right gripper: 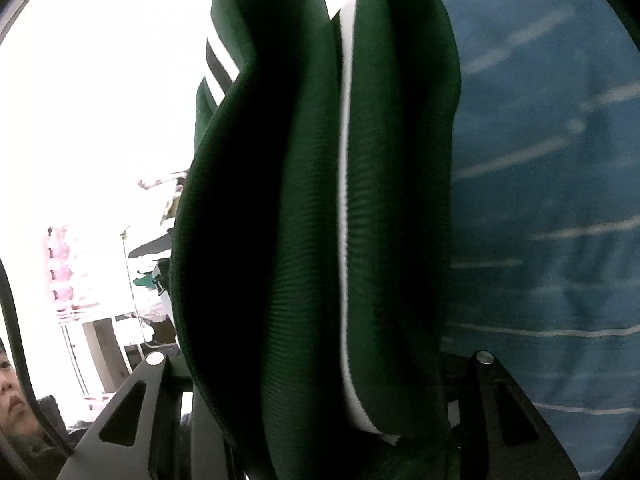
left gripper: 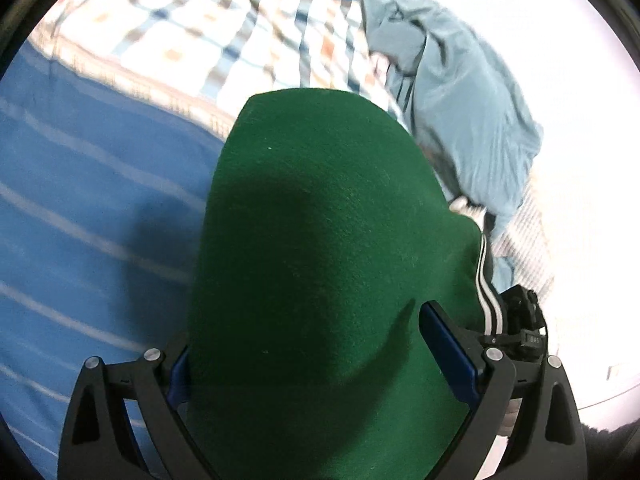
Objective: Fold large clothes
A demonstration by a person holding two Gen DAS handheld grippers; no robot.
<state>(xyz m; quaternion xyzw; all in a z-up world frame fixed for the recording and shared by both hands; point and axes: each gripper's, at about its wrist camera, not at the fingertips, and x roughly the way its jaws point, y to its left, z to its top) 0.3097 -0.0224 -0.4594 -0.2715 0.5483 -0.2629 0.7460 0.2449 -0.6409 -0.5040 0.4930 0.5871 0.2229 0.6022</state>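
Left gripper (left gripper: 320,354): its two black fingers with blue pads stand either side of a thick bundle of the green garment (left gripper: 320,240). The cloth fills the whole gap and the right pad dents it, so the jaws are pinching the garment.

Right gripper (right gripper: 320,364): several stacked folds of the same green garment (right gripper: 392,200) run straight up between its fingers. The fingertips are buried behind the cloth. The jaws stand part-way apart and are clamped on the folds.

Green garment: a heavy knit piece with a white stripe along one folded edge and black-and-white striped trim at its right side in the left wrist view. It is held up off the bed by both grippers, bunched, not laid flat.

Bed surface: a blue sheet with thin white stripes (left gripper: 80,220) lies below and to the left of the garment.

Checked bedding (left gripper: 200,28): white with blue and orange squares, at the far side beyond the sheet.

Other clothing: a pale grey-blue garment (left gripper: 460,92) lies crumpled at the far right, apart from the green one.

Room: the right wrist view is washed out at the left; a clothes rack (right gripper: 132,280) shows faintly.
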